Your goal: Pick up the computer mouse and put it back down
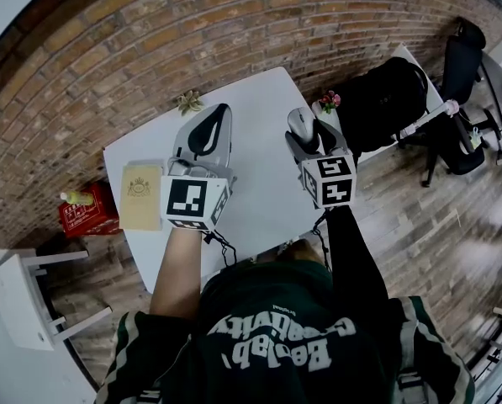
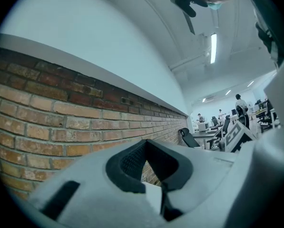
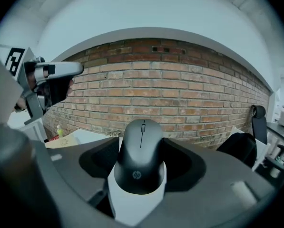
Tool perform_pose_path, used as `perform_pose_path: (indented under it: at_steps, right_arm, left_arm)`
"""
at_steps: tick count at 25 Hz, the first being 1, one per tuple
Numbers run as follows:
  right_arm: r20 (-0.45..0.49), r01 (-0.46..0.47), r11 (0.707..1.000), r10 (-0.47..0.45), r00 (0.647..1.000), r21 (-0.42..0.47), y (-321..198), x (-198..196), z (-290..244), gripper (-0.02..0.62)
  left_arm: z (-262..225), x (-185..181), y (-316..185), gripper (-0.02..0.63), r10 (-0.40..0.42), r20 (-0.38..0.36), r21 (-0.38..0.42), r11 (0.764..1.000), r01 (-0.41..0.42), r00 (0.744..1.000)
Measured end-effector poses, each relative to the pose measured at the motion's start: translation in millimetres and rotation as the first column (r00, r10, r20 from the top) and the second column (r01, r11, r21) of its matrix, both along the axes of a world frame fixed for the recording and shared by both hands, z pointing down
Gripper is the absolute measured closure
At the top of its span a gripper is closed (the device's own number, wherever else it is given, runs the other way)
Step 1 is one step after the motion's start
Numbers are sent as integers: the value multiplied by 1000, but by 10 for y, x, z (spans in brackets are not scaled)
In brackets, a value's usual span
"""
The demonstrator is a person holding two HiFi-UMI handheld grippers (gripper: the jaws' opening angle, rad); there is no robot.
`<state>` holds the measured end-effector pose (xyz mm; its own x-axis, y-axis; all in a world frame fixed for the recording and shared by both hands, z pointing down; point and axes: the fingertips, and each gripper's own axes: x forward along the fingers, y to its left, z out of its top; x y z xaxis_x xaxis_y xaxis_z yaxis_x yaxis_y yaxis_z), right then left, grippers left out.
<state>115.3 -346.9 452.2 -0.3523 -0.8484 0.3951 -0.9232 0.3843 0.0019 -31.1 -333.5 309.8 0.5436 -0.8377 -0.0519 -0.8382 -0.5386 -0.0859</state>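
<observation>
Left jaws: pressed together at the tips with nothing between them; the left gripper point(image 2: 144, 145) is level over the table point(image 1: 259, 200), left of its middle.
Right jaws: spread wide, pinching the mouse point(image 3: 142, 158) by its sides; the right gripper point(image 1: 305, 137) tilts downward.
Mouse: over the table's far right part, nose toward the brick wall point(image 3: 180, 94); I cannot tell whether it touches the top.
Right gripper view only: the mouse's wheel and logo, and the left gripper at the left edge.
Head view only: booklet point(image 1: 140, 194) on the table's left end, plant point(image 1: 189, 101) at its far edge, flowers point(image 1: 329, 101) and backpack point(image 1: 385, 95) past its right corner, red box point(image 1: 87, 213) on the floor to its left.
Left gripper view only: chairs point(image 2: 187, 137), people point(image 2: 239, 101) and a ceiling lamp point(image 2: 213, 49) beyond the table.
</observation>
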Motion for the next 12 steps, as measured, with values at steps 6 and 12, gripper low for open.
perform_pose_path:
  at_steps: [6, 12]
  right_arm:
    - [-5, 5, 989, -6, 1000, -147, 106, -29, 651, 293]
    - [-21, 5, 958, -11, 1000, -285, 249, -93, 1277, 293]
  left_arm:
    - [31, 1, 66, 600, 11, 27, -2, 1000, -11, 1000]
    - [40, -56, 115, 600, -2, 33, 11, 1000, 1, 999]
